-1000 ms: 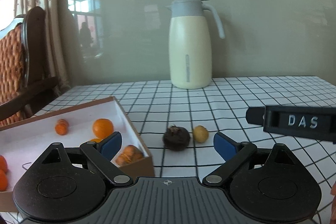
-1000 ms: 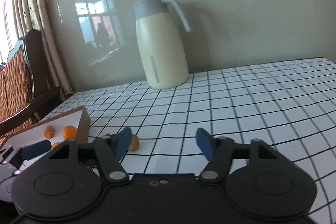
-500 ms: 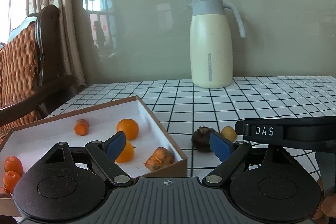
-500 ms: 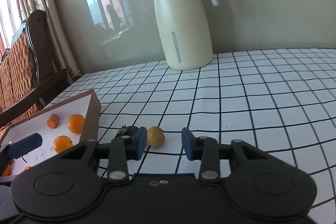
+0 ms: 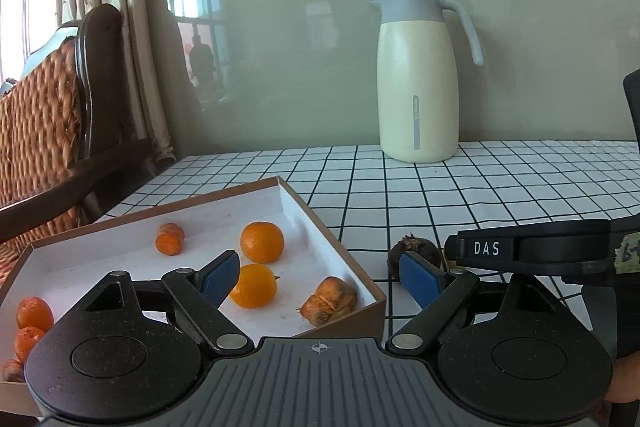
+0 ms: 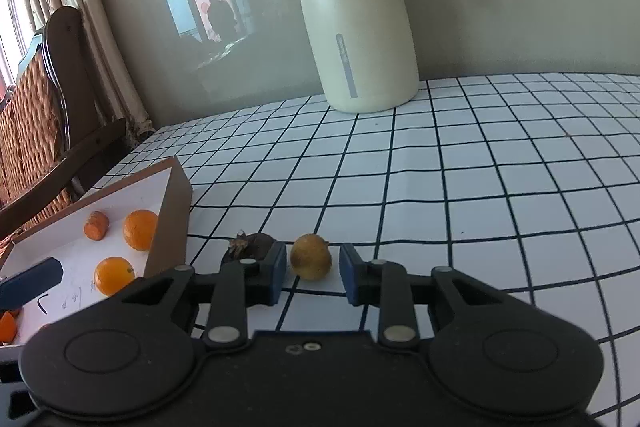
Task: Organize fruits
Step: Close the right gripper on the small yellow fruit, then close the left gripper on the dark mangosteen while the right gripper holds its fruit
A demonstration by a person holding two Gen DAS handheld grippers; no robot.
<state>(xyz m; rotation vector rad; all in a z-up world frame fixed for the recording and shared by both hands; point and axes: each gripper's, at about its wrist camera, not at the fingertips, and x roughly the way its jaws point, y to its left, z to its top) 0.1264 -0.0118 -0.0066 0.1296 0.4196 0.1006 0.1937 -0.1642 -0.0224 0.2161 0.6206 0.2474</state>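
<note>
Yellow fruit (image 6: pixel 311 256) between closing right claw (image 6: pixel 313 273) pads, gaps both sides.

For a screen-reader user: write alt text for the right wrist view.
The right claw is closing around a small yellow fruit on a checked table, pads not yet touching it. A dark fruit lies just left, beside a box of oranges; a cream jug stands behind.

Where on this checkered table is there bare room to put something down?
Free: the checkered cloth right of the jug, and the stretch between jug and box. Crowded: beside the box, where the dark fruit, yellow fruit and right gripper sit.
</note>
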